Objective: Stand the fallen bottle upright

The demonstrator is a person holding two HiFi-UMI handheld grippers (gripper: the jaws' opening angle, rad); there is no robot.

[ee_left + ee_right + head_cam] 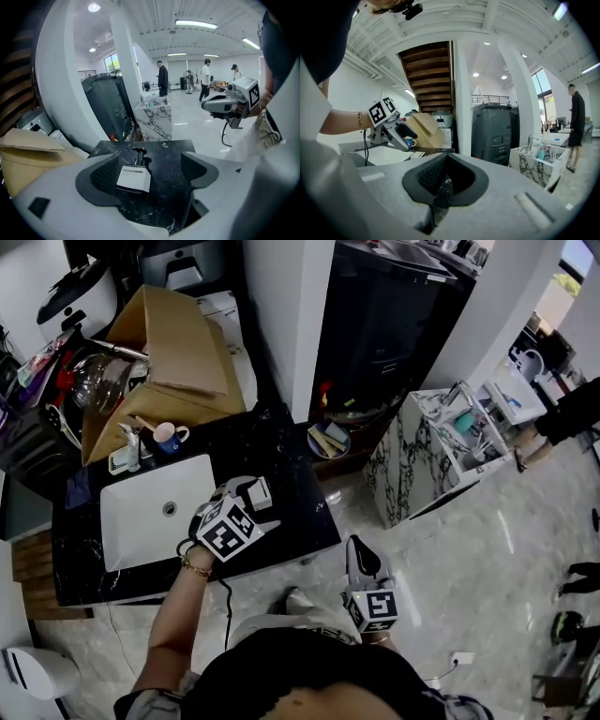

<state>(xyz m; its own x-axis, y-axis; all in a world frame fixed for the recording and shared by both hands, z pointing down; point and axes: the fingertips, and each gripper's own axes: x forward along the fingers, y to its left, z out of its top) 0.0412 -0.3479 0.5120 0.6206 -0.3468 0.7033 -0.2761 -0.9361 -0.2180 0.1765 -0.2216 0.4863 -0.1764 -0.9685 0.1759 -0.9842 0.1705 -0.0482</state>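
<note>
While one bottle (134, 177) lies flat, left tool (154, 168) gapes.

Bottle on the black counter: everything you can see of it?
The bottle is small and dark, with a white label facing up and a black pump top. It lies on its side on the black marbled counter, between the open fingers of the left gripper; contact cannot be told.
</note>
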